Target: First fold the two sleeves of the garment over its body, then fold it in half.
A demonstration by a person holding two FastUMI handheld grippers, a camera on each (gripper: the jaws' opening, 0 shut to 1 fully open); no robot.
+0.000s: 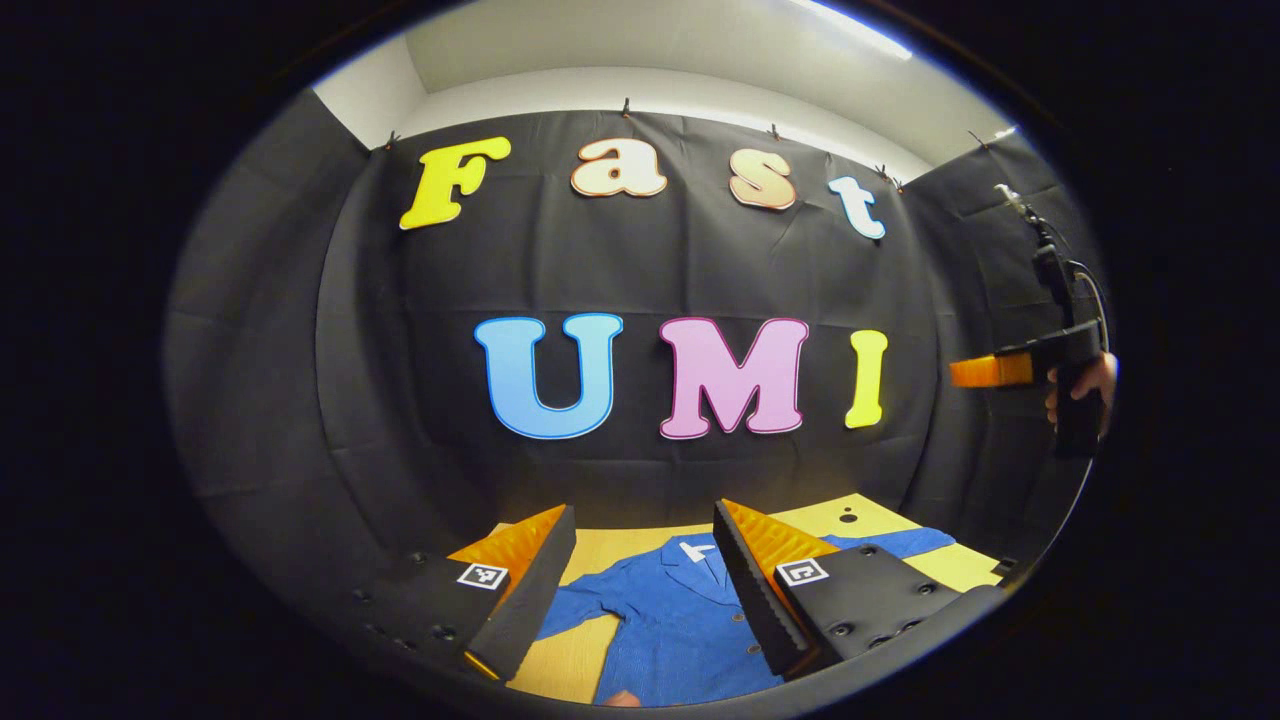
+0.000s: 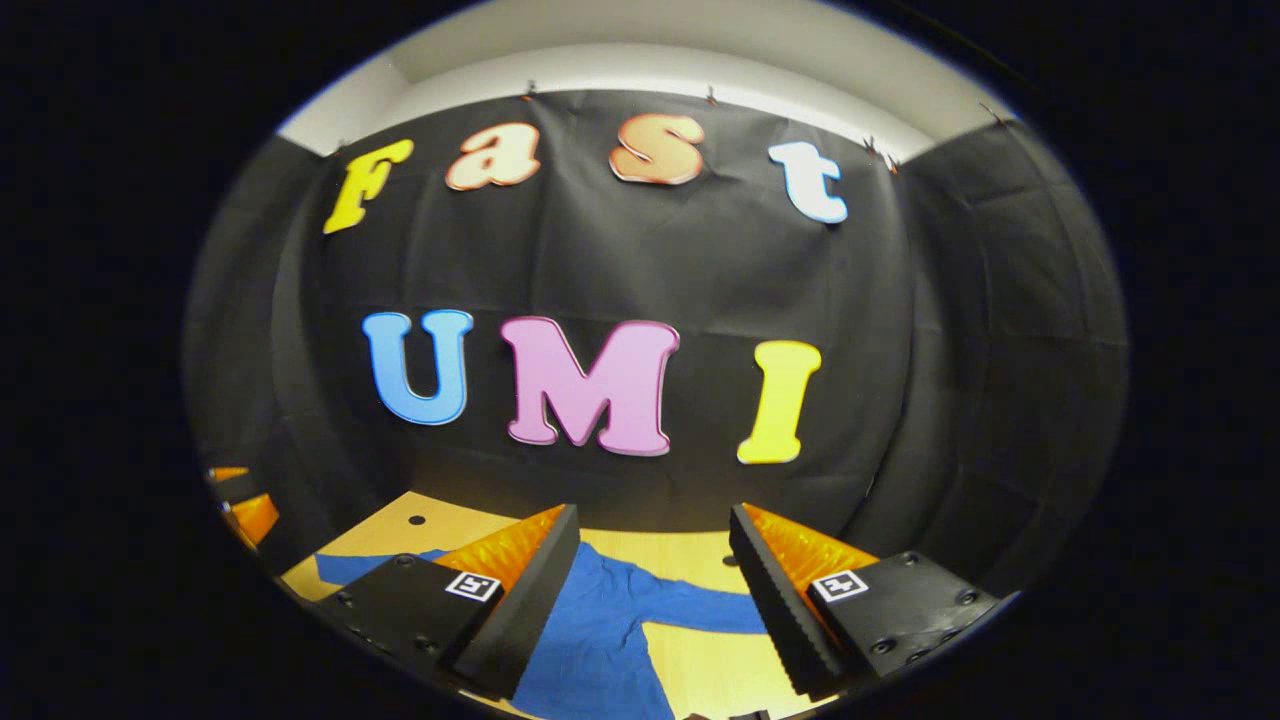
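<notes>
The left hand-held gripper (image 1: 640, 585) is held above the counter (image 1: 585, 655) with its fingers spread apart and nothing between them; the blue shirt (image 1: 680, 620) lies flat on the counter just below and ahead of it. The right hand-held gripper (image 2: 655, 590) is also released and empty, above the shirt (image 2: 600, 630), with one sleeve (image 2: 700, 610) stretching across the counter (image 2: 690, 550) between its fingers. In the left gripper view, the right hand-held gripper (image 1: 985, 370) shows far off at the right edge, held by a hand (image 1: 1085, 385).
</notes>
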